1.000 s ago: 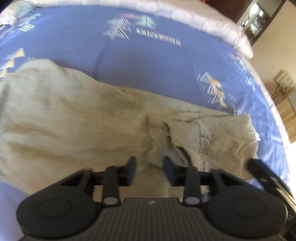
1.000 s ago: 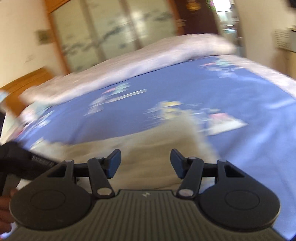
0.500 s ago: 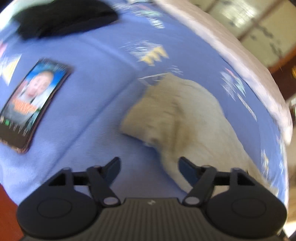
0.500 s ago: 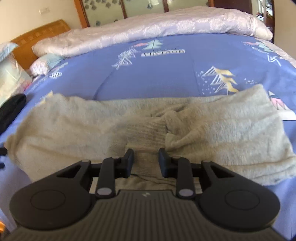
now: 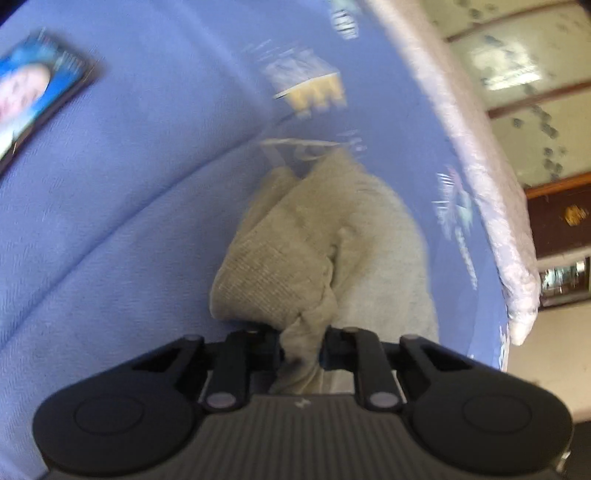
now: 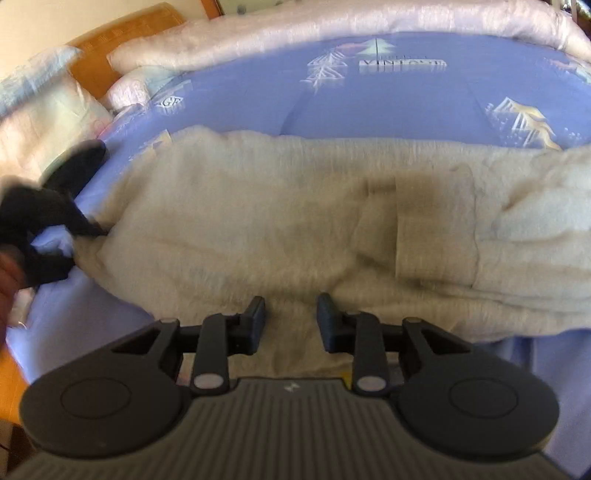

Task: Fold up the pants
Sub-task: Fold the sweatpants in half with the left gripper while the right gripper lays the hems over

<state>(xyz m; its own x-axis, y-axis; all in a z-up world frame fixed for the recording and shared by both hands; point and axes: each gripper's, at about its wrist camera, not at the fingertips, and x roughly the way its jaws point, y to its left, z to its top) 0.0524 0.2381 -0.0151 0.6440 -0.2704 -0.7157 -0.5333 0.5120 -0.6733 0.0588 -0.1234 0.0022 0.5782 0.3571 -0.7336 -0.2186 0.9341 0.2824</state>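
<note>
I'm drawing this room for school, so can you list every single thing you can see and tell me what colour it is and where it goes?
pants: 1, beige knit, spread across the bed, one end bunched
bedsheet: 1, blue with printed triangles, under the pants
quilt: 1, pale pink-white, along the bed's far edge
pillows: at least 2, pale, at the headboard end
headboard: 1, orange-brown wood, behind the pillows
phone: 1, dark frame, lit screen, on the sheet left of the pants
left gripper: 1, black, shut on the bunched pants end
right gripper: 1, black, open over the pants' near edge
</note>
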